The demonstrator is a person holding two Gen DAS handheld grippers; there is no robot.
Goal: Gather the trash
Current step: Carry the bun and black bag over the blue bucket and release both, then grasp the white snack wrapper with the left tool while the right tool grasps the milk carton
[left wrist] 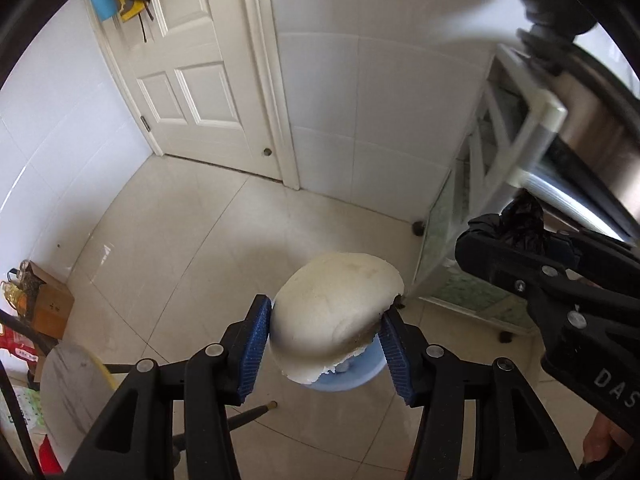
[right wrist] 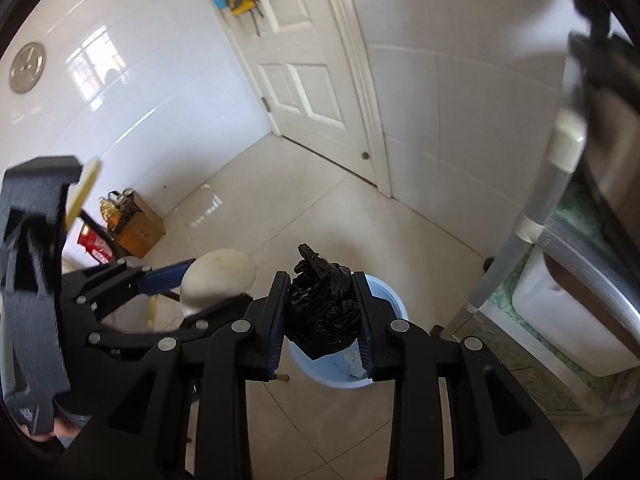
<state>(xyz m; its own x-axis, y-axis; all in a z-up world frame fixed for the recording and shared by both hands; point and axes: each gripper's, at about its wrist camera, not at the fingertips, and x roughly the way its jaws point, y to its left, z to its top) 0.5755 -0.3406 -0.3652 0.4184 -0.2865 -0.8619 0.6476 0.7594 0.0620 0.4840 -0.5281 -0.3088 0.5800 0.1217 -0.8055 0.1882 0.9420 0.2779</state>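
While the left hand-held gripper (left wrist: 326,342) pinches a white bun (left wrist: 334,312) and the right hand-held gripper (right wrist: 322,316) clamps a black bag (right wrist: 322,304), the blue bin (right wrist: 384,300) sits directly below both, nearer the right.

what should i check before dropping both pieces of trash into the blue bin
1. Left gripper grips the white bun: ok, blue pads press both sides.
2. Right gripper grips the crumpled black bag: ok, clamped between the fingers.
3. Blue bin open and lidless: ok.
4. Bag above the bin opening: ok in the right wrist view.
5. Bun above the opening: cannot tell, the bun hides most of the bin.
6. Grippers clear of each other: ok, side by side and apart.
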